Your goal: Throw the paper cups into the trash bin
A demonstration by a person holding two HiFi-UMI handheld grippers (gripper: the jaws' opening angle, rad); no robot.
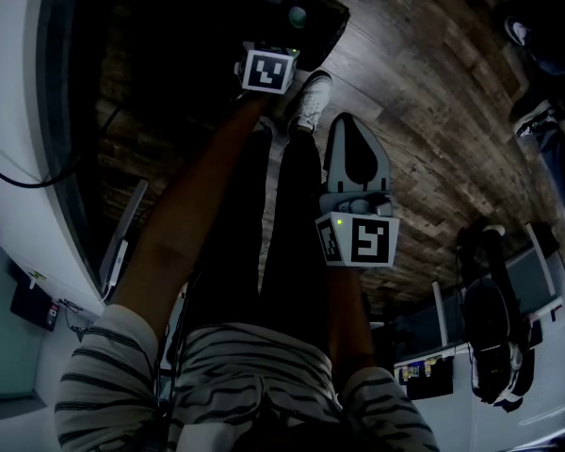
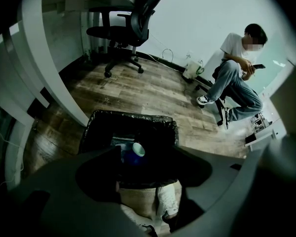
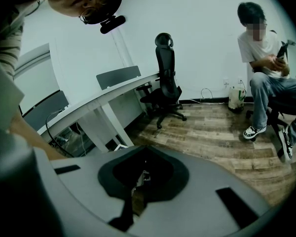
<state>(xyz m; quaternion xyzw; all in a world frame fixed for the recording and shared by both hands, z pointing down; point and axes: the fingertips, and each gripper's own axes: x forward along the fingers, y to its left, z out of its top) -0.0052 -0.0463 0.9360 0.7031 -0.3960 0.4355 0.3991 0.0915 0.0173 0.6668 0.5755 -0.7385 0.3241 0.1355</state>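
Left hand-held gripper (image 2: 148, 156): jaws wide apart, holding nothing, above the trash bin (image 2: 130, 116) | paper cup (image 2: 136, 151): inside the trash bin | right hand-held gripper (image 3: 144, 152): jaws together, empty.

Paper cup (image 2: 136, 150) lies inside the trash bin (image 2: 130, 116), beside the desk (image 2: 44, 68).

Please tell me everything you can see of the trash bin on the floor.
The trash bin is rectangular, open at the top and lined with a shiny black plastic bag folded over its rim. It stands upright on the wooden floor. A blue paper cup with a white inside shows within its opening.
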